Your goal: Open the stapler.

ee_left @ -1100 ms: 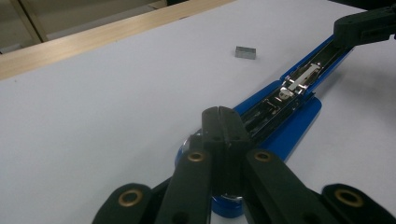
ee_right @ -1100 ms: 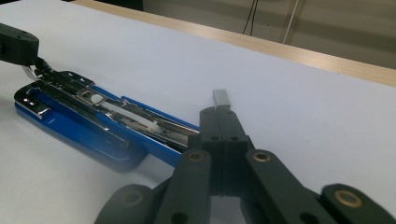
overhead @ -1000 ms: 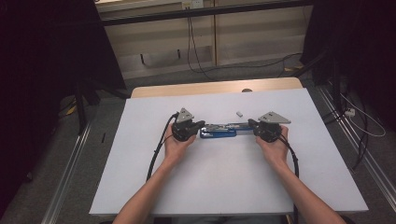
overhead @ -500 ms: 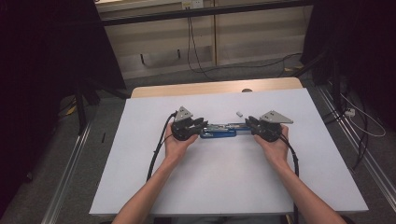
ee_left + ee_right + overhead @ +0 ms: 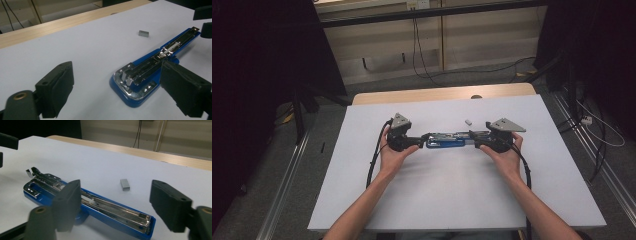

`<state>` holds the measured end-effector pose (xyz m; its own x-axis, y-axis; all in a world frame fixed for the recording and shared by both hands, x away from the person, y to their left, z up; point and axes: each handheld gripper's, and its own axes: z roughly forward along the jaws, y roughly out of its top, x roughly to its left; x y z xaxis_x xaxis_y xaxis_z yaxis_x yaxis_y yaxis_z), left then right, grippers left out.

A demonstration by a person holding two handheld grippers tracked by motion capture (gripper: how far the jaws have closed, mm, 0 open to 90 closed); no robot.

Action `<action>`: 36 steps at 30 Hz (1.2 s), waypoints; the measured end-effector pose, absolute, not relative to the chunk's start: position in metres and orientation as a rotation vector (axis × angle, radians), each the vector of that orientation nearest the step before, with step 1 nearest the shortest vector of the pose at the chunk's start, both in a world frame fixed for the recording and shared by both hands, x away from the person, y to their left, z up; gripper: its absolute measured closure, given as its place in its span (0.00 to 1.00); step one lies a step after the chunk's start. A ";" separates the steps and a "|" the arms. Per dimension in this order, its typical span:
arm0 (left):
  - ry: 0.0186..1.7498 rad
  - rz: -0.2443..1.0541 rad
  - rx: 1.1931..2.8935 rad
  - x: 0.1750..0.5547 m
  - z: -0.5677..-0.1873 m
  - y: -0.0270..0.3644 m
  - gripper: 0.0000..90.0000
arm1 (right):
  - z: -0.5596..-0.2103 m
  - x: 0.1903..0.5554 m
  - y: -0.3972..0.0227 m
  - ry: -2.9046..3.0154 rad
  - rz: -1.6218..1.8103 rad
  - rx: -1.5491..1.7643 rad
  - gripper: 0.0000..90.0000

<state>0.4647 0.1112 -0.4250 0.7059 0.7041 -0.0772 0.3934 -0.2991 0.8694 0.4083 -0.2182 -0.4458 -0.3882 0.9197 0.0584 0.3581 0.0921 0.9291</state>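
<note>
White table (image 5: 362,200), blue stapler (image 5: 445,140) flat between left tool (image 5: 424,138) and right tool (image 5: 472,135), both just opened wide, holding nothing

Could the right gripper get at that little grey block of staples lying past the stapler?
Probably yes. The right gripper has its jaws open, having just been opening, with nothing held between them. The staple block lies alone on the bare white table, just beyond the blue stapler, with nothing blocking it.
</note>
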 end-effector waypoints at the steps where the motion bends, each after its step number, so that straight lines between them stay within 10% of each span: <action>1: 0.843 0.399 1.930 0.463 -0.425 0.113 0.11 | -0.445 0.408 -0.218 1.810 1.293 1.265 0.20; 36: 0.837 0.435 1.861 0.381 -0.424 0.183 0.07 | -0.434 0.401 -0.221 1.778 1.313 1.249 0.11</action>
<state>0.3808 0.1831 -0.4239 0.6946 0.7158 -0.0715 0.3531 -0.2527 0.9008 0.4015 -0.2213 -0.4345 -0.3823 0.9216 0.0666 0.3347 0.0710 0.9397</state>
